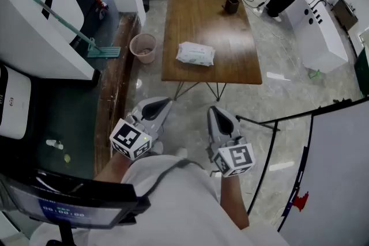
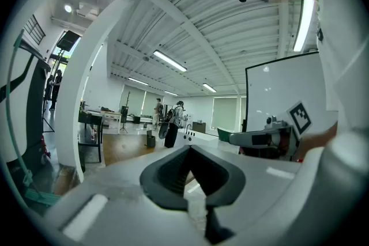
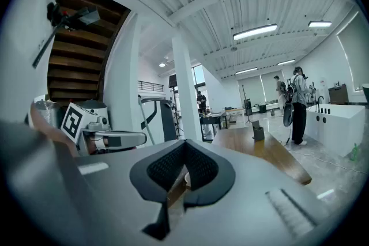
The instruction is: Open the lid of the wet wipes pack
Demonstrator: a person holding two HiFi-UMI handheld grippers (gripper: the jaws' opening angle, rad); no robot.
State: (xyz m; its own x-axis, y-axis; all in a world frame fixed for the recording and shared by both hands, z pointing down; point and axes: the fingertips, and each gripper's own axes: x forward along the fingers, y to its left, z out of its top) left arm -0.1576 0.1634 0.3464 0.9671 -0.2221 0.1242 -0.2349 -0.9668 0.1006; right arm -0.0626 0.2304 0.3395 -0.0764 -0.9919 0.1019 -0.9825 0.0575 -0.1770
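Observation:
The wet wipes pack (image 1: 196, 53), white with pale green print, lies flat near the front edge of a long wooden table (image 1: 210, 14); I cannot make out its lid from here. Both grippers are held close to my body, well short of the table and level, pointing toward it. My left gripper (image 1: 160, 105) has its jaws together with nothing between them, and its own view shows the tips (image 2: 189, 148) meeting. My right gripper (image 1: 218, 117) is likewise shut and empty, with its tips (image 3: 184, 144) closed in front of the table (image 3: 262, 147). The jaws hide the pack in both gripper views.
A dark cup (image 1: 231, 5) stands at the table's far end. A pink bucket (image 1: 143, 48) and a teal-handled mop (image 1: 69, 23) sit left of the table. A white counter (image 1: 314, 31) is at right, a whiteboard on a black stand (image 1: 340, 181) near my right side. People stand far off.

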